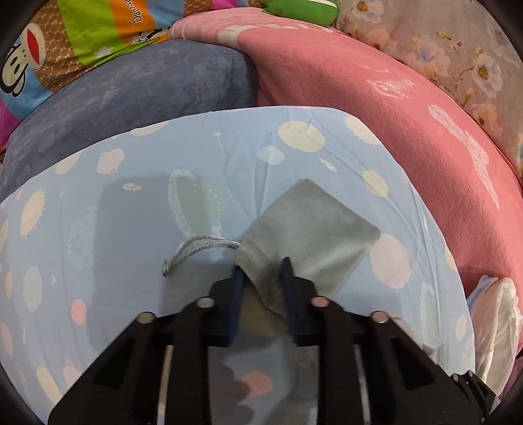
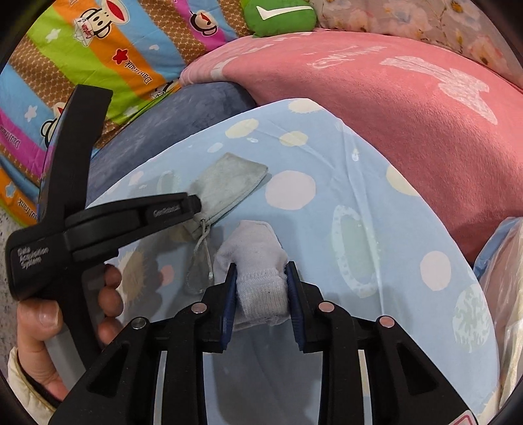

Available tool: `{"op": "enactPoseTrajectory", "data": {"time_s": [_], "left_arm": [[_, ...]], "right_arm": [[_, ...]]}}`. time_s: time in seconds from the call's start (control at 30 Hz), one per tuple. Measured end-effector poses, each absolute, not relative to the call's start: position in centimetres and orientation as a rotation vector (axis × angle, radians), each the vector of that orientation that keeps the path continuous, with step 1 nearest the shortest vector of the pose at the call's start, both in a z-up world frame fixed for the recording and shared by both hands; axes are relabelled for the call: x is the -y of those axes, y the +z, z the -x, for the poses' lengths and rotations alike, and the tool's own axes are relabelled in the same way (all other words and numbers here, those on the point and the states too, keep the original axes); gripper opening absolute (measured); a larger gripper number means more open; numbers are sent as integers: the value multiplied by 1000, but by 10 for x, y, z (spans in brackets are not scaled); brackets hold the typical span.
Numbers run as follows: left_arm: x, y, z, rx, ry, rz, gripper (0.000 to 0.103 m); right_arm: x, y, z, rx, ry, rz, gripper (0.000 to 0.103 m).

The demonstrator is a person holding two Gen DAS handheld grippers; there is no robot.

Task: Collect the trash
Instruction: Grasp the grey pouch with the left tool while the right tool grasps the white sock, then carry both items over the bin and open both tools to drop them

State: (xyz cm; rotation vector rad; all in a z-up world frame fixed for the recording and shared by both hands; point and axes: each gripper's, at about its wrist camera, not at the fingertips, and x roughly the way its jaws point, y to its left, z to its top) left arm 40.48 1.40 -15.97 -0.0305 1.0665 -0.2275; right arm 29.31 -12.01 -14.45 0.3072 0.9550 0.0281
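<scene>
The left tongs point(image 1: 261, 268) are seen closed onto the mouth end of a grey pouch point(image 1: 313, 229); the cloth is bunched between the two blue pads point(image 1: 237, 287), which press on it. No earlier view is given for comparison. The pouch lies flat ahead of the tongs, its body running away and to the right. Its drawstring point(image 1: 196, 246) trails off to the left of the tongs and ends in a knot.

The right tongs point(image 2: 260, 271) are seen narrowed onto a white sock point(image 2: 253, 258). The ribbed cuff is held between the pads point(image 2: 230, 294), and the rest of the sock lies crumpled just ahead of them.

In the right wrist view, the left tongs point(image 2: 193, 204) are noted to the upper left of the right pair, tip on the pouch point(image 2: 228, 183), the drawstring point(image 2: 199, 261) looping down between the two tools. A hand point(image 2: 65, 314) is wrapped round the handle of the left tool.

Both items rest on a blue pillow point(image 1: 130, 229) printed with planets. Beyond it, a grey-blue cushion point(image 1: 130, 94) lies to the left and a pink blanket point(image 1: 376, 114) to the right. A striped cartoon quilt point(image 2: 98, 49) and a green cushion point(image 2: 281, 16) lie furthest away. A white plastic bag point(image 1: 493, 320) is noted at the right edge.
</scene>
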Motion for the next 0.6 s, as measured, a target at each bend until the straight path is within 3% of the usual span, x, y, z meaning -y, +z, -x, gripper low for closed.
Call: {"op": "enactPoseTrajectory", "data": {"time_s": [0.1,0.6], "left_arm": [[-15,-157,-396,-1075,-238,43,5],[2,-107,-311,-1057,-284,49,5]], "right_arm": [[120,-144,-291,-956,25,-313,27],[151,-96,-220,-878,-34,-358,26]]}}
